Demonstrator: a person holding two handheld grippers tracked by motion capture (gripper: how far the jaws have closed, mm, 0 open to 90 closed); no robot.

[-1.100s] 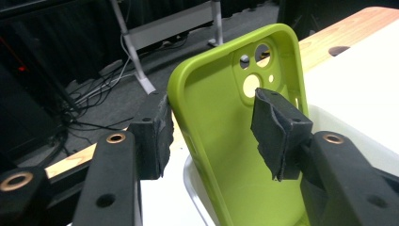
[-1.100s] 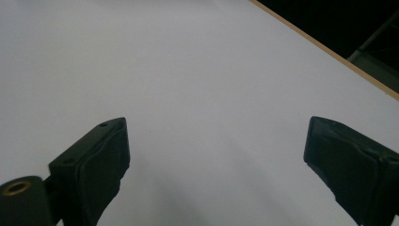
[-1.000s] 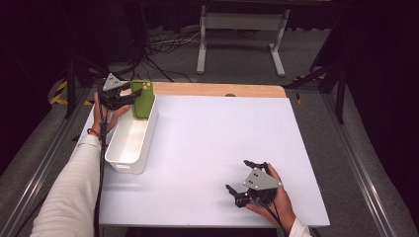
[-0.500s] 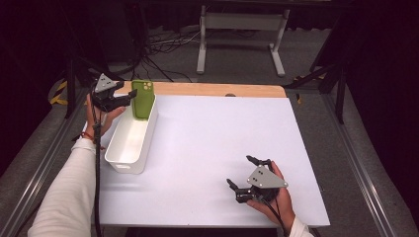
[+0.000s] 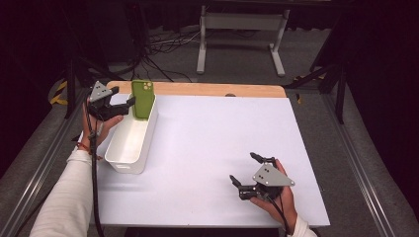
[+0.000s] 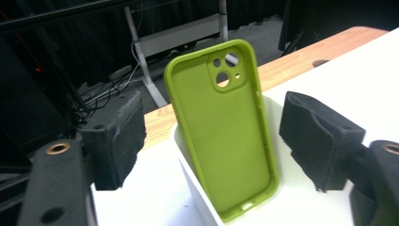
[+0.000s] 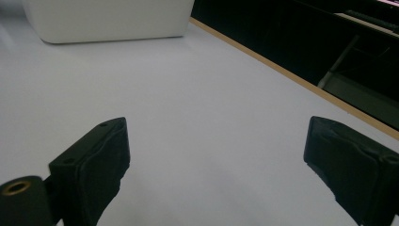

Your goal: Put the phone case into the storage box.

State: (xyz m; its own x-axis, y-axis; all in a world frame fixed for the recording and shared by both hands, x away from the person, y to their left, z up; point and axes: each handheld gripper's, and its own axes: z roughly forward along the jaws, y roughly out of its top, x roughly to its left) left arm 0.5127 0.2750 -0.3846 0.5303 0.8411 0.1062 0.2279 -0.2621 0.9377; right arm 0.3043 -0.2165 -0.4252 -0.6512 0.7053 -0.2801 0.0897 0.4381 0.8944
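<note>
Case: the green soft-plastic phone case stands upright in the far end of the white oblong plastic bin, at about 11 o'clock on the white counter, leaning on the bin's far wall.
Left tool: my left tool sits just beside the case at its 9 o'clock; in the left gripper view its jaws stand well apart on either side of the case, pads clear of it, gripping nothing. They have just been opening.
Right tool: my right tool rests at 5 o'clock, jaws spread wide and empty.
Progress: I judge the placing done; only drawing my left hand away is left.
Change: a second ago my left tool was up against the case; now it is slightly back toward 9 o'clock.
</note>
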